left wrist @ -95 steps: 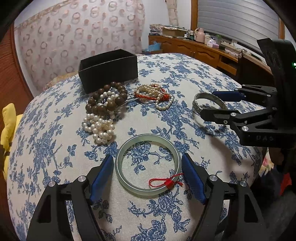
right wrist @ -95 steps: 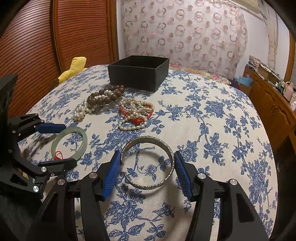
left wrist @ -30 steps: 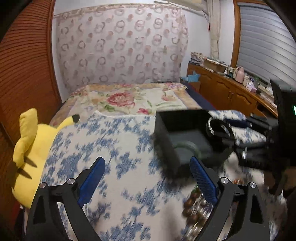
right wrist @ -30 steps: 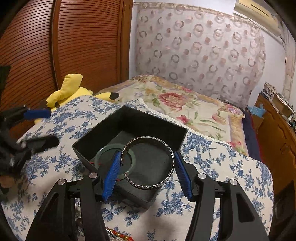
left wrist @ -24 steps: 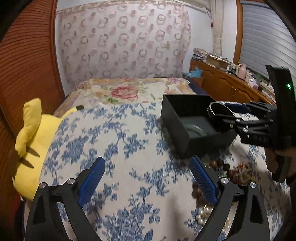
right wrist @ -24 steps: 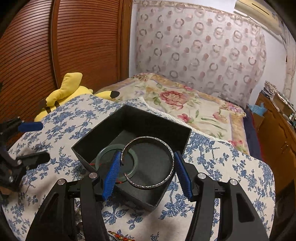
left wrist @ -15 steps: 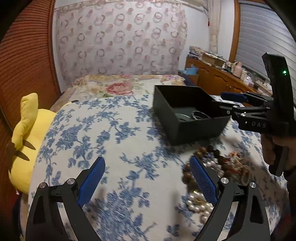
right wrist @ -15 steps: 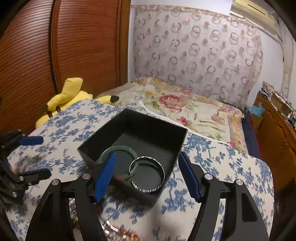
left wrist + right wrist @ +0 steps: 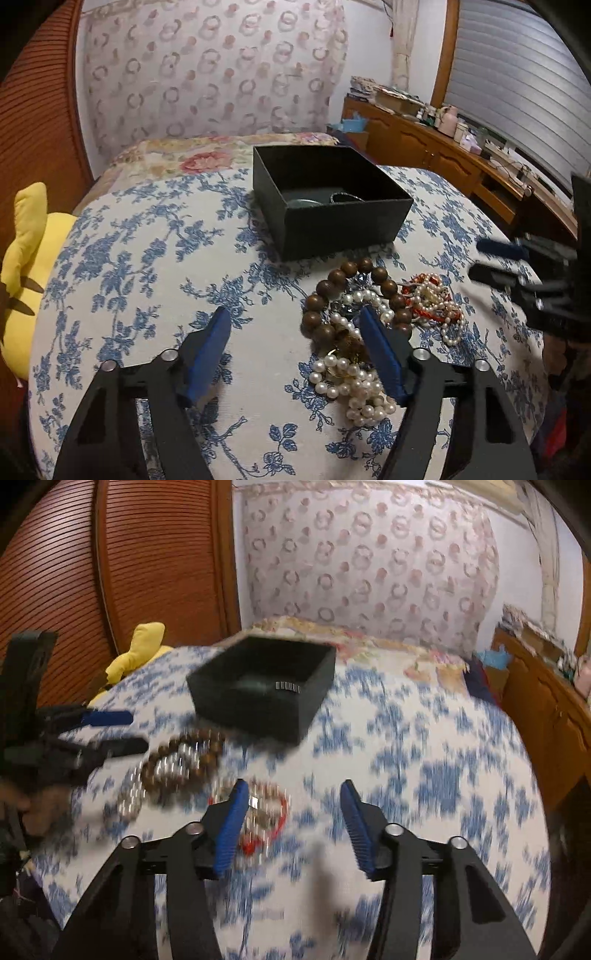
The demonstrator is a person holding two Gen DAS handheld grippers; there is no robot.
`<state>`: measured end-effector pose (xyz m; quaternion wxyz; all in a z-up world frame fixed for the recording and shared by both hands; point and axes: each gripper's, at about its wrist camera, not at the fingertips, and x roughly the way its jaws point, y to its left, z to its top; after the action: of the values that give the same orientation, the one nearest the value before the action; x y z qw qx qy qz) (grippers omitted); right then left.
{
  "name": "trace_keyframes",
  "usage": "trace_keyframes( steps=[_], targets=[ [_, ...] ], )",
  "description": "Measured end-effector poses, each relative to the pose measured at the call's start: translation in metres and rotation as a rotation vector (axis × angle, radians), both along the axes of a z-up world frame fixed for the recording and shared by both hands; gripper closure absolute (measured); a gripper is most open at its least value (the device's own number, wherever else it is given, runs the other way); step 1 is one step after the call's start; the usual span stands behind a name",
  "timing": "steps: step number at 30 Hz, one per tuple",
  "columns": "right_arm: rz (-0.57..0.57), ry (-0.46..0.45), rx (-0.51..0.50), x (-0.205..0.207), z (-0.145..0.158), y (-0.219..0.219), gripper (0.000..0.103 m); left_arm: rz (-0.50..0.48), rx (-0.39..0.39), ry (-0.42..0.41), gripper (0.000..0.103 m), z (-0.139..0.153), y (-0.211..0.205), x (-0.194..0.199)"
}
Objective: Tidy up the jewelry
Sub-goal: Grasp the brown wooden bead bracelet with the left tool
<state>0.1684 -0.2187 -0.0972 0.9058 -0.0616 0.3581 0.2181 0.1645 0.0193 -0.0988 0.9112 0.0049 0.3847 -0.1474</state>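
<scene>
Two bangles (image 9: 325,199) lie inside the black box (image 9: 343,225) at upper centre. Left claw (image 9: 295,354) and right claw (image 9: 291,823), jaws just narrowing, both grip nothing; beaded bracelets (image 9: 354,332) remain on the desk (image 9: 129,258).

yellow plush toy (image 9: 22,258), floral tablecloth (image 9: 147,266), wooden cabinet (image 9: 436,147)

Left wrist view rides left gripper (image 9: 295,347), faces forward-down, beads (image 9: 354,295) near its right finger. Right wrist view, blurred, rides right gripper (image 9: 291,816), likewise tilted. Both share box (image 9: 332,221) ahead, beads, floral cloth (image 9: 147,258).
</scene>
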Motion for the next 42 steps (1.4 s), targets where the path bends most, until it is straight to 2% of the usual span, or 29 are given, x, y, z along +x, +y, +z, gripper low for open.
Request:
trace_keyframes(
  steps=[4, 5, 7, 9, 15, 20, 26, 27, 28, 30, 34, 42],
  targets=[
    [-0.006, 0.015, 0.006, -0.020, -0.007, -0.007, 0.055, -0.012, -0.004, 0.029, 0.054, -0.004, -0.002, 0.006],
    [0.000, 0.019, 0.010, -0.023, -0.008, -0.006, 0.056, -0.016, -0.011, 0.034, 0.055, -0.005, -0.003, 0.008],
    [0.011, 0.026, 0.006, -0.031, -0.011, -0.004, 0.059, -0.019, -0.015, 0.044, 0.067, -0.006, -0.003, 0.012],
    [0.021, 0.026, -0.001, -0.038, -0.013, -0.002, 0.060, -0.025, -0.015, 0.060, 0.071, -0.008, -0.005, 0.018],
    [0.029, 0.037, 0.013, -0.045, -0.020, -0.001, 0.060, -0.037, -0.008, 0.101, 0.073, -0.017, -0.009, 0.033],
    [0.024, 0.030, 0.014, -0.047, -0.022, 0.000, 0.060, -0.045, 0.036, 0.098, 0.073, -0.016, -0.018, 0.041],
    [0.027, 0.027, 0.008, -0.047, -0.023, 0.000, 0.060, -0.053, 0.043, 0.105, 0.073, -0.016, -0.020, 0.051],
    [0.029, 0.026, 0.007, -0.047, -0.023, 0.001, 0.060, -0.058, 0.039, 0.105, 0.077, -0.016, -0.020, 0.051],
    [0.031, 0.026, 0.007, -0.047, -0.023, 0.001, 0.060, -0.074, 0.024, 0.110, 0.090, -0.016, -0.020, 0.050],
    [0.032, 0.029, 0.011, -0.047, -0.024, 0.001, 0.060, -0.082, 0.013, 0.114, 0.091, -0.016, -0.021, 0.048],
    [0.032, 0.033, 0.023, -0.047, -0.024, -0.001, 0.060, -0.080, 0.002, 0.077, 0.091, -0.007, -0.022, 0.035],
    [0.032, 0.035, 0.024, -0.048, -0.024, -0.001, 0.060, -0.070, -0.091, -0.018, 0.091, 0.031, -0.020, 0.007]
  ],
)
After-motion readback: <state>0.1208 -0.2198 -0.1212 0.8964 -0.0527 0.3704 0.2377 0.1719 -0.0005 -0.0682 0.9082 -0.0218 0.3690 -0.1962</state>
